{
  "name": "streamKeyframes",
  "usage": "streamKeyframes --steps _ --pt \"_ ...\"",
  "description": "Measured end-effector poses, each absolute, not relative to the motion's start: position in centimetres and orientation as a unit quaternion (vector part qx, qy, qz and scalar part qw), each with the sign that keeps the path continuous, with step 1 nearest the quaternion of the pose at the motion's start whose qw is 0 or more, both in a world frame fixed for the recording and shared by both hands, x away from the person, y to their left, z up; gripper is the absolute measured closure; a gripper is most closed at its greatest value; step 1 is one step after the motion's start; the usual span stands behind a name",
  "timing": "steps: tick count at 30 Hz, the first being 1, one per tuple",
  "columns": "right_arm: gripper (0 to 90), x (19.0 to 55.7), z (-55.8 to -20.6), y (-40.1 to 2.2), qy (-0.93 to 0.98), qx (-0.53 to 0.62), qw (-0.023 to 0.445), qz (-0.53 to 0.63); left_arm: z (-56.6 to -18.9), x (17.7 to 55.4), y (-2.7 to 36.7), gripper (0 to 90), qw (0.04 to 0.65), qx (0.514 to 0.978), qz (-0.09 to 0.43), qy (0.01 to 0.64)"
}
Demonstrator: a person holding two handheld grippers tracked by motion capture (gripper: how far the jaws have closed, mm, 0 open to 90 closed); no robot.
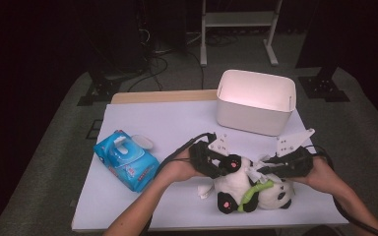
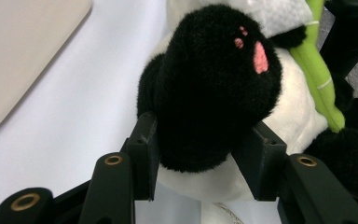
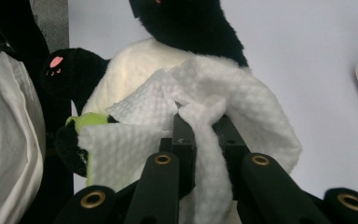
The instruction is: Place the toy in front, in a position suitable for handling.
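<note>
From above, your left gripper and right gripper meet over one toy panda between one wipes pack and one white bin; close up, your left clamps its black paw, your right pinches a white wipe against its belly.

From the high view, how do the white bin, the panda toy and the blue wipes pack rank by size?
1. white bin
2. panda toy, partly covered by the tools
3. blue wipes pack

The last two look close.
</note>
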State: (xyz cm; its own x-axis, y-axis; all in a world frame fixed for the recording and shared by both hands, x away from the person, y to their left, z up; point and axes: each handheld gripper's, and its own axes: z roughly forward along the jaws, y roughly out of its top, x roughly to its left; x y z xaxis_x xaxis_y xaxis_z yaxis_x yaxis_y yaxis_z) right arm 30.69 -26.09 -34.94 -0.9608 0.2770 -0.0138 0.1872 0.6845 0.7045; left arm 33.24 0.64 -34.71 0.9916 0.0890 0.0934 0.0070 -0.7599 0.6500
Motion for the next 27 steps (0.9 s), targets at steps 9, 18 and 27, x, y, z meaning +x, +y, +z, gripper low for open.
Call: streamKeyframes --steps 9,18,27 --pt "81.1 30.3 -35.4 -25.1 0.912 0.122 0.056 0.389 -34.5 33.8 1.3 49.5 0.358 0.931 0.059 0.037" --pt "80.8 30.7 -34.9 -24.2 0.916 0.11 0.062 0.381 -35.5 33.4 0.5 46.1 0.351 0.935 0.044 0.04" --pt "80.7 30.8 -34.2 -24.4 0.928 0.1 0.087 0.349 -35.2 33.1 0.7 56.1 0.354 0.933 0.054 0.032"
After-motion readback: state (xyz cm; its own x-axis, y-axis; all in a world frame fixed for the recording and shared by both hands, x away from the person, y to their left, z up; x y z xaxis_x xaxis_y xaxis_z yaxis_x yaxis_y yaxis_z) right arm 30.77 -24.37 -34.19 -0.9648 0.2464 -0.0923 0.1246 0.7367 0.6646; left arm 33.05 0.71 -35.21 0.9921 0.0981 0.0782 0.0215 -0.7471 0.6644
